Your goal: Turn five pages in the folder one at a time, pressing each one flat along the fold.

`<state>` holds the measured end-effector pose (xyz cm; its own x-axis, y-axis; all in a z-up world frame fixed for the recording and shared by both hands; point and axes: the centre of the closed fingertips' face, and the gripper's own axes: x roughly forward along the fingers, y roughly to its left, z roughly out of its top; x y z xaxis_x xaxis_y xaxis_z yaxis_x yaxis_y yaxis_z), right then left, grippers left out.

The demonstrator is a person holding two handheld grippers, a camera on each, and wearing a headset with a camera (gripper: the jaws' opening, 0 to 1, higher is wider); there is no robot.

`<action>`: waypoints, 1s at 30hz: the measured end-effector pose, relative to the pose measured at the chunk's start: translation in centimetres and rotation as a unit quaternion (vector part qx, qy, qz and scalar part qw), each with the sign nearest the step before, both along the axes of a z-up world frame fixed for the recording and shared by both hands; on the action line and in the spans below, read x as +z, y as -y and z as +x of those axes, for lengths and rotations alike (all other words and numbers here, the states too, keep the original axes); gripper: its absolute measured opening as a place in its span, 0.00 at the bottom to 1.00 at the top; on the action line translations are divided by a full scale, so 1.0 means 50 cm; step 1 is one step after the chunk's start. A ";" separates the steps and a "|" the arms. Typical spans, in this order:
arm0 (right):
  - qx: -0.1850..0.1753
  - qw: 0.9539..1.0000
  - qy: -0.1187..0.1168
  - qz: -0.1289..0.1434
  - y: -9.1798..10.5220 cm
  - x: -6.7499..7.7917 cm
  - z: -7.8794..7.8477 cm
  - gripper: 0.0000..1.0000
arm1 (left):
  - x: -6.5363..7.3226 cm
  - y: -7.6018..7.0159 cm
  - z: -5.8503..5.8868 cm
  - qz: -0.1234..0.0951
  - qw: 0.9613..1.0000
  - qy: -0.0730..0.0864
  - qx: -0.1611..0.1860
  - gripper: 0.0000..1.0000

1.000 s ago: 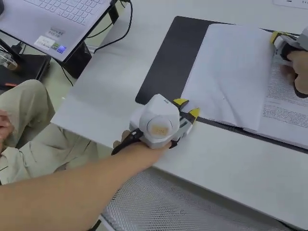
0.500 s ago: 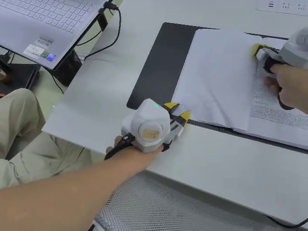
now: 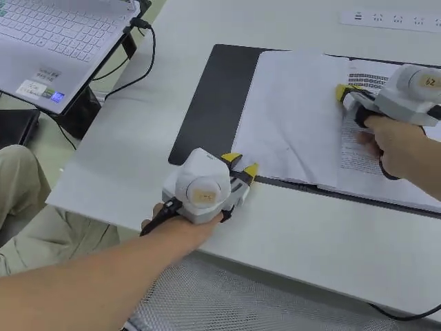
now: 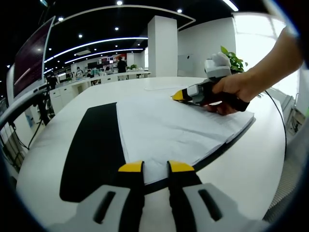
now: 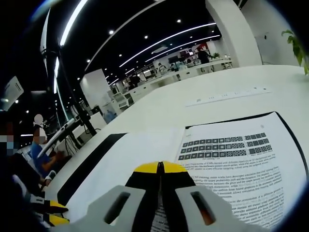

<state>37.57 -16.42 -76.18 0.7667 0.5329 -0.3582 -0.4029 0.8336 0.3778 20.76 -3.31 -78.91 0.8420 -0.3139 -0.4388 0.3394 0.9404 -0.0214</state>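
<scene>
The folder lies open on the white table, its black cover [image 3: 210,103] to the left of a turned blank page [image 3: 289,117] and a printed page [image 3: 362,155]. My left gripper [image 3: 240,163] sits at the near left corner of the blank page, its yellow tips a narrow gap apart with nothing between them [image 4: 155,166]. My right gripper [image 3: 342,93] is shut, its tips resting on the paper at the fold near the folder's far end [image 5: 160,167]. The left gripper view shows the right gripper [image 4: 177,95] lying on the sheets [image 4: 164,125].
An open laptop [image 3: 48,41] with a black cable [image 3: 131,58] stands at the far left. A white power strip [image 3: 393,19] lies behind the folder. The table's near edge [image 3: 289,265] runs above a mesh chair seat [image 3: 220,300]. A person's knee [image 3: 17,179] shows at left.
The head camera has swung, shifting the whole picture left and down. My right gripper has slid a little along the fold toward me. The left gripper stays at the page corner.
</scene>
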 end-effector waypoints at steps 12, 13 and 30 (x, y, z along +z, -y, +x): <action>0.013 1.000 0.000 -0.005 0.009 -0.001 -0.039 0.00 | 0.001 0.000 -0.002 -0.002 1.000 -0.002 0.001 0.17; 0.014 1.000 0.000 -0.005 0.009 -0.001 -0.042 0.00 | 0.001 0.000 -0.002 -0.002 1.000 -0.002 0.001 0.17; 0.029 0.999 0.004 -0.025 0.014 -0.014 -0.112 0.00 | -0.001 0.001 -0.003 -0.001 1.000 -0.002 0.001 0.17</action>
